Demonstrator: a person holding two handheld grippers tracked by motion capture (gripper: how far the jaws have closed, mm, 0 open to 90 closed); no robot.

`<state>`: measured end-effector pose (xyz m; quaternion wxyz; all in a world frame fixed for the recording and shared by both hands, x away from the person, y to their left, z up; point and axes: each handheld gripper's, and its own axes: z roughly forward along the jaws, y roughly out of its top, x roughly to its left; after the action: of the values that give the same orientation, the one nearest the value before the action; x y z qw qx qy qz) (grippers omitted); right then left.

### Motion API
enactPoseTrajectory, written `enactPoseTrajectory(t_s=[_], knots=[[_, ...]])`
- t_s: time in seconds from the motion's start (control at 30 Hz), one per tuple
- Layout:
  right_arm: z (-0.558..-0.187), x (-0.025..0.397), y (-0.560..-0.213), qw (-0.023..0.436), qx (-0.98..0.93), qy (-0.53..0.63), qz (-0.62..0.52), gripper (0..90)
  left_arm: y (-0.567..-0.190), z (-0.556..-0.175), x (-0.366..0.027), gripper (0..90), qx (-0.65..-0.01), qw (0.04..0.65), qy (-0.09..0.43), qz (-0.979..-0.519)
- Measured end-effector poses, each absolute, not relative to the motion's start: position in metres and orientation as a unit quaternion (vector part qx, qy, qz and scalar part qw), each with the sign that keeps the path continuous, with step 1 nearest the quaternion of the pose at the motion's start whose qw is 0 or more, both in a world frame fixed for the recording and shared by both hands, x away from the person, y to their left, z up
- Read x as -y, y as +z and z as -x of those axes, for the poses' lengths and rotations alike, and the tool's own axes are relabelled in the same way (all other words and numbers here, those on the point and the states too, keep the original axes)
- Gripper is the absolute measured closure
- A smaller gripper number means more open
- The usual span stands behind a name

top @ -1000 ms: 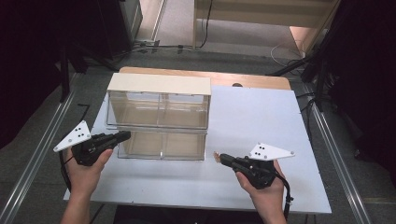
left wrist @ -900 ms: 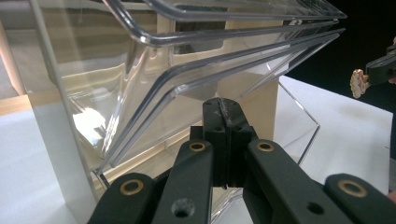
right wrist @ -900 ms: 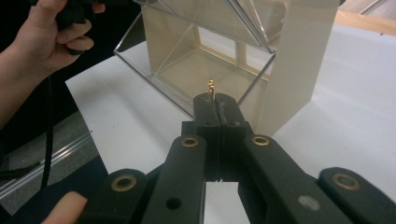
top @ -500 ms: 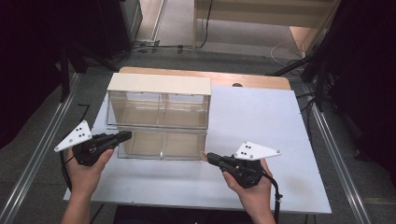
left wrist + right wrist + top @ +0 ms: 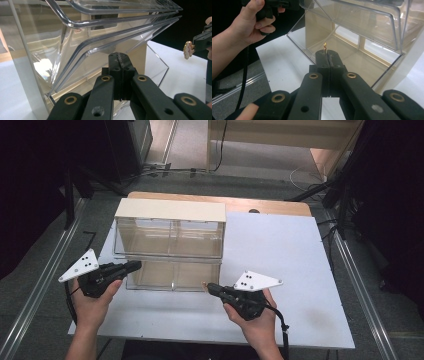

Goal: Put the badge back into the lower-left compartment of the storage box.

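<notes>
The left hand [image 5: 92,302] comes in from the near left edge, forearm pointing up the table, and holds the left gripper [image 5: 131,266] aimed right, its tip at the near left corner of the drawer unit [image 5: 170,247]. In the left gripper view its jaws are pressed flat together with nothing visible between them, right up against the clear plastic of the lower drawer [image 5: 82,65].

The right hand [image 5: 255,320] enters from the near edge, right of centre, and holds the right gripper [image 5: 210,287] pointed left and slightly away. Its jaws are closed on a small gold piece [image 5: 204,283], which sits just beside the near right corner of the unit.

The unit has a cream top and two rows of clear drawers, and stands on a white table [image 5: 280,255] with a wooden strip along the far edge. Metal rails run down both sides. Beyond lie a grey floor, cables and dark curtains.

The right gripper view shows the piece [image 5: 325,46] as a thin gold pin standing up from the jaw tips, just at the rim of the open lower drawer [image 5: 352,57], with the left hand [image 5: 249,22] off to its left. The left gripper view shows the same piece [image 5: 187,50] from the side, broader and pinkish-gold, in the far gripper's tip [image 5: 197,42].
</notes>
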<state>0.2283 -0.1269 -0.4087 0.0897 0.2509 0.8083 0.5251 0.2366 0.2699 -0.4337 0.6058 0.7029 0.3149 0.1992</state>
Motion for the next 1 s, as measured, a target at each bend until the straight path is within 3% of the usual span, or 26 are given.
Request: enactPoseTrajectory(t_s=[1.0], knots=[[-0.237,0.085,-0.412,0.1,-0.813,0.528,-0.225,86.8,-0.433,-0.237,-0.269,90.0,-0.317,0.604,0.198,-0.704]])
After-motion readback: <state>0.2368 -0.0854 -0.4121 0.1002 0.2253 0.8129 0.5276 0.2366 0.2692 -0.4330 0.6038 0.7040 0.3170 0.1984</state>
